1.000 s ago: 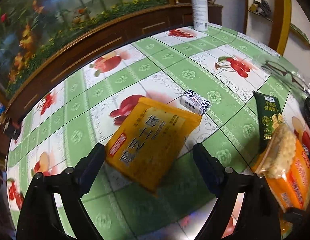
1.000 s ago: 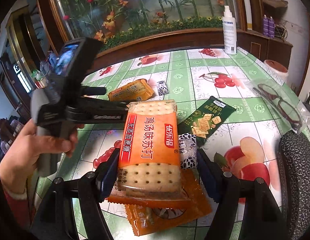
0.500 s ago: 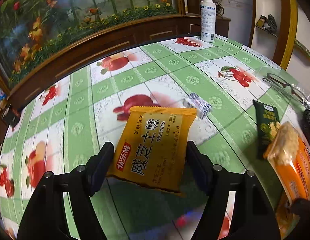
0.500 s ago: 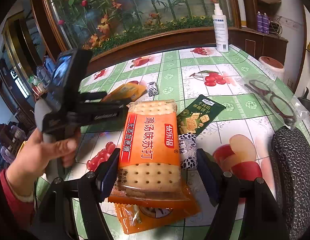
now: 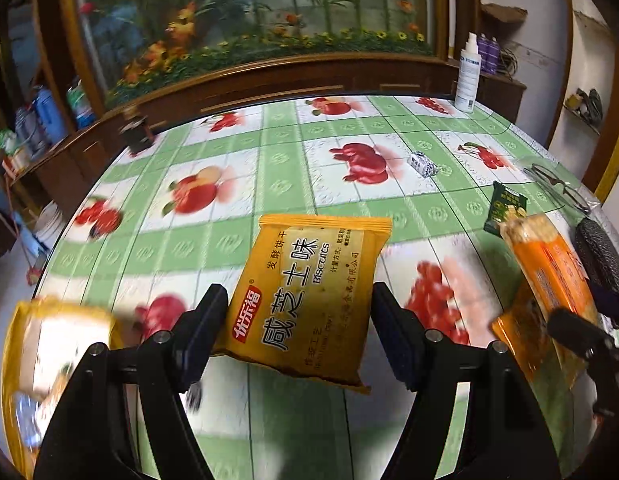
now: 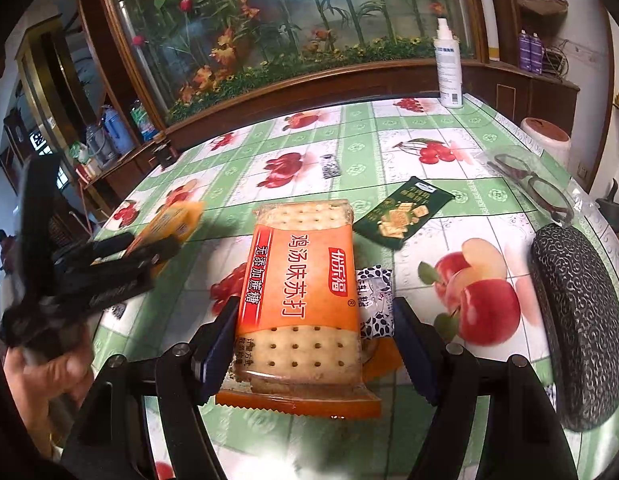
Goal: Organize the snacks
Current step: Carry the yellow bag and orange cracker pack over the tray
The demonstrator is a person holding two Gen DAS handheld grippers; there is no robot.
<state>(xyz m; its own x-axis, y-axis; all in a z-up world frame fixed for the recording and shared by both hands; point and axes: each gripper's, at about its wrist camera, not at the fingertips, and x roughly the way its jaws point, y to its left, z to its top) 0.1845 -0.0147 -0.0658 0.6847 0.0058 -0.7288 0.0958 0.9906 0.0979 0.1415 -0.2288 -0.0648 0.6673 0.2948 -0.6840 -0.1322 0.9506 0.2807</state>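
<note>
My left gripper is shut on a yellow biscuit packet and holds it above the table; it also shows in the right wrist view. My right gripper is shut on an orange soda-cracker packet, lifted above the table; it shows at the right of the left wrist view. A dark green cracker packet, a small black-and-white candy and a second patterned candy lie on the table. Another orange packet lies under my right gripper.
The round table has a green and white fruit-print cloth. A yellow box or bag is at the near left edge. A black glasses case, bagged glasses and a white spray bottle stand on the right side.
My left gripper has lifted the yellow packet and swung left and back, bringing the yellow box into view. My right gripper still holds the cracker packet, raised slightly.
</note>
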